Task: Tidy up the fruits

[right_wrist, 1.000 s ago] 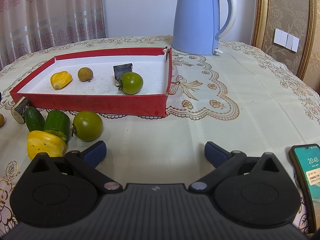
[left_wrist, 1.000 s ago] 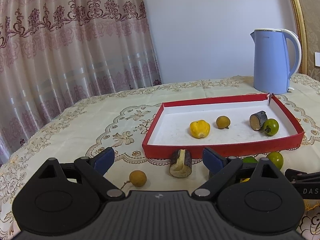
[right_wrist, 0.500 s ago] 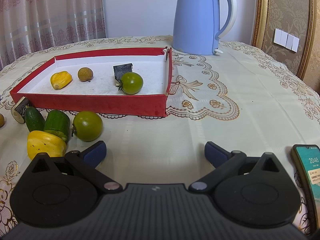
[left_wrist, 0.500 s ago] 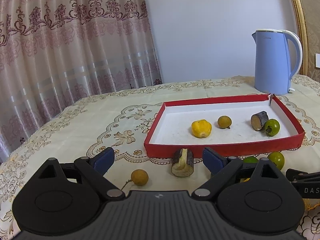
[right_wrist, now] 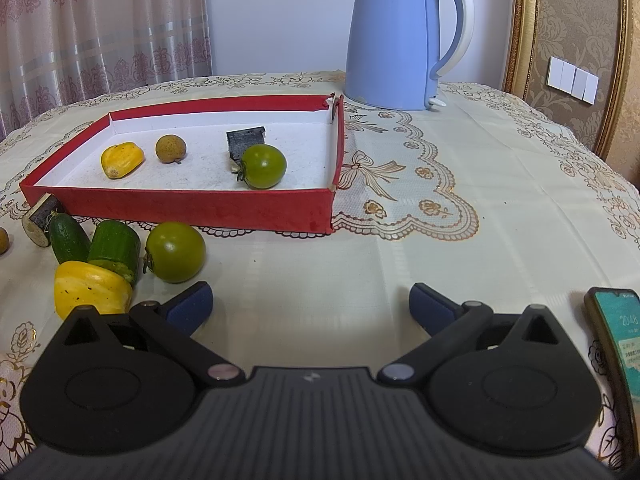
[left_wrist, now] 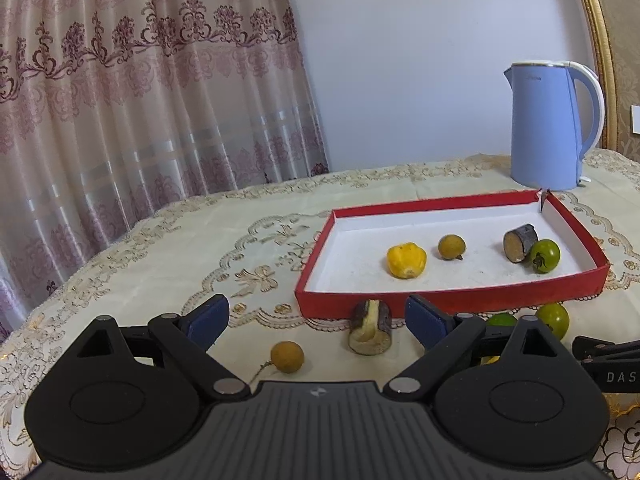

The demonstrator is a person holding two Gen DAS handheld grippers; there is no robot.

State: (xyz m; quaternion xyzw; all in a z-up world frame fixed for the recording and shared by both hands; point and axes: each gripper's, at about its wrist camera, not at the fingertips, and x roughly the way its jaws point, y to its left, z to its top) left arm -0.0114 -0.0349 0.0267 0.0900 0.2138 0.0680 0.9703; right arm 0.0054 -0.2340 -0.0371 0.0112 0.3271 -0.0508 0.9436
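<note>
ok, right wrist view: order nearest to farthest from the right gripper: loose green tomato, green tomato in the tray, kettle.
From the right gripper:
1. Loose green tomato, on the cloth ahead-left, outside the red tray.
2. Green tomato in the tray, toward the tray's right side, in front of a dark cut piece.
3. Blue kettle, beyond the tray's far right corner.

A red tray (right_wrist: 192,208) with a white inside holds a yellow fruit (right_wrist: 121,159), a brown longan (right_wrist: 171,149) and a green tomato (right_wrist: 263,166). The cream tablecloth (right_wrist: 460,240) has gold lace-like floral patterning. The kettle (right_wrist: 394,36) is pale blue; the curtain (left_wrist: 140,92) is pink with maroon flowers.
</note>
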